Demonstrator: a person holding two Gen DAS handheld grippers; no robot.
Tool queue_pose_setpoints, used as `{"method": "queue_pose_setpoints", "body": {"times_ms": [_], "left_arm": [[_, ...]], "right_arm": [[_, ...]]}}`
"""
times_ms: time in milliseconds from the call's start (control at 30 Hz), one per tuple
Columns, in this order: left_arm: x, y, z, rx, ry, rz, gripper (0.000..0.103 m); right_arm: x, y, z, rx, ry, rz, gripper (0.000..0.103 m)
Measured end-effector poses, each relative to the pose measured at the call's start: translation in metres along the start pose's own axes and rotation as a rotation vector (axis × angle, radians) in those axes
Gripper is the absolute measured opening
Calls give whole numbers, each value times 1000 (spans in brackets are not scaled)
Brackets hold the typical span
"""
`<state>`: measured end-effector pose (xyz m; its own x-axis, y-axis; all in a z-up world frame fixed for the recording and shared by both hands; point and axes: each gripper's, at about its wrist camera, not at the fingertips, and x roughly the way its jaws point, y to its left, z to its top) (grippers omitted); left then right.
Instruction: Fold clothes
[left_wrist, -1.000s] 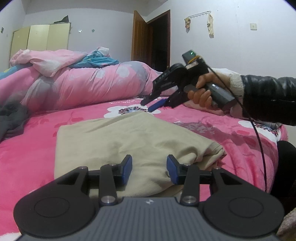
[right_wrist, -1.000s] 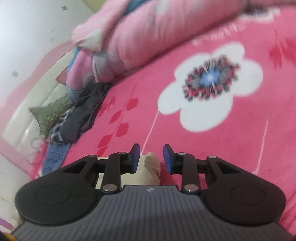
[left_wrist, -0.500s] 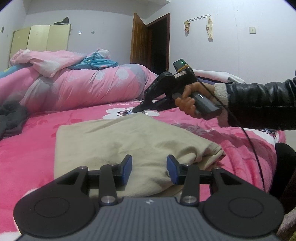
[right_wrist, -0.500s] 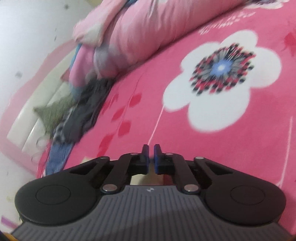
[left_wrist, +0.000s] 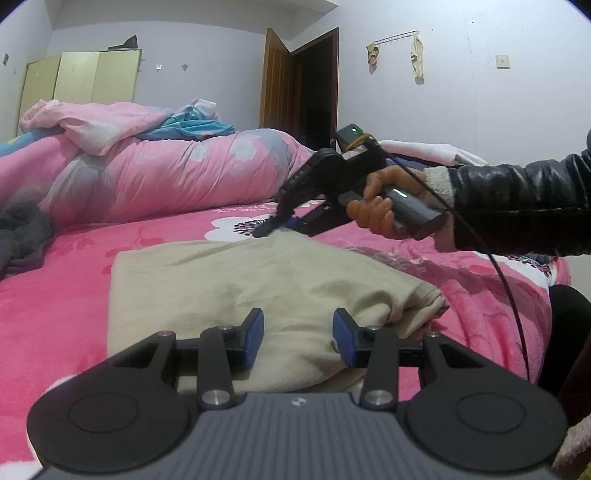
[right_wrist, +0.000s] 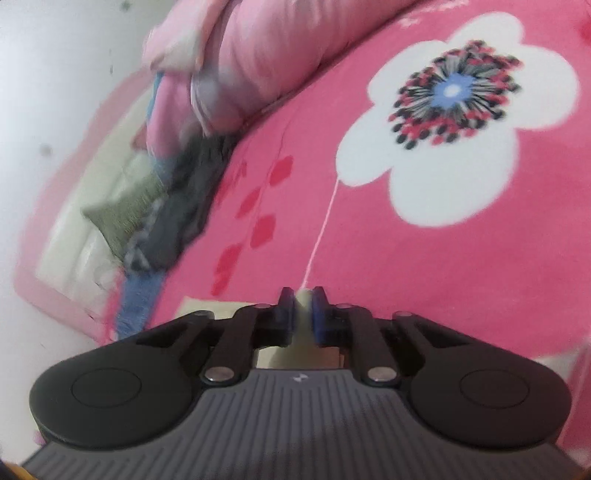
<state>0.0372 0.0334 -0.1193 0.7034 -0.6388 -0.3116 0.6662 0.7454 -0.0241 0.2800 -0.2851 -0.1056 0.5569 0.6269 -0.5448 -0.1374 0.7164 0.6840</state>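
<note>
**A soft beige garment, pinched at its far edge**

The beige garment (left_wrist: 251, 291) lies partly folded on the pink flowered blanket (left_wrist: 55, 295), near the edge of the bed, its thicker bunched end with a cuff or hem toward my right side. My left gripper (left_wrist: 297, 334) hovers low over the near edge with its jaws partly open; cloth shows between the pads but they do not press on it, so it holds nothing. My right gripper (right_wrist: 303, 314) is down at the far edge of the garment, its jaws nearly together and just easing apart, with a thin ridge of beige fabric caught between the blue pads.

I judge this cloth to be light, limp and a little thick, like knit or fleece: it will drape and sag from wherever I lift it, and stacked layers may slide over each other. Nothing here is fragile. The danger is a shallow pinch that slips, or catching the blanket along with it. The best hold is at an edge or corner, taking all layers deep into the pads, one gripper at each end of the same edge so the fold comes over evenly
</note>
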Motion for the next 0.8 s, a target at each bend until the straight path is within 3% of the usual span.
{"method": "queue_pose_setpoints", "body": {"times_ms": [133,233,367,400,433,467,500,533,567,600,667,733,800], "left_arm": [[0,1,0,-2,-1,-5,43],[-2,0,-1,-2,-2,-7,43],[-1,1,-2,0,-8,-7,43],[-1,1,-2,1,-10,-7,43],[-1,1,-2,0,-10,-7,43],[0,1,-2,0,-11,-8,43],[0,2,-2,0,-11,-8,43],[0,2,-2,0,-11,-8,43],[0,2,-2,1,-11,-8,43],[0,2,-2,0,-11,-8,43],[0,2,-2,0,-11,-9,43],[0,2,-2,0,-11,-10,43],[-1,2,-2,0,-13,-12,43]], "right_arm": [[-2,2,7,15,-84,6,0],[-9,-5,15,61,-134,18,0],[-19,-8,21,90,-114,16,5],[-20,-7,20,78,-102,6,16],[-19,-5,19,60,-86,-11,46],[-17,-5,17,54,-62,-22,61],[-11,-4,14,48,-29,-16,67],[-5,-3,11,37,13,4,60],[0,-1,8,22,43,24,46],[3,2,5,3,46,23,8],[4,7,4,-17,7,-20,8],[-5,4,9,23,-90,-54,0],[-20,0,17,61,-187,-76,0]]}}
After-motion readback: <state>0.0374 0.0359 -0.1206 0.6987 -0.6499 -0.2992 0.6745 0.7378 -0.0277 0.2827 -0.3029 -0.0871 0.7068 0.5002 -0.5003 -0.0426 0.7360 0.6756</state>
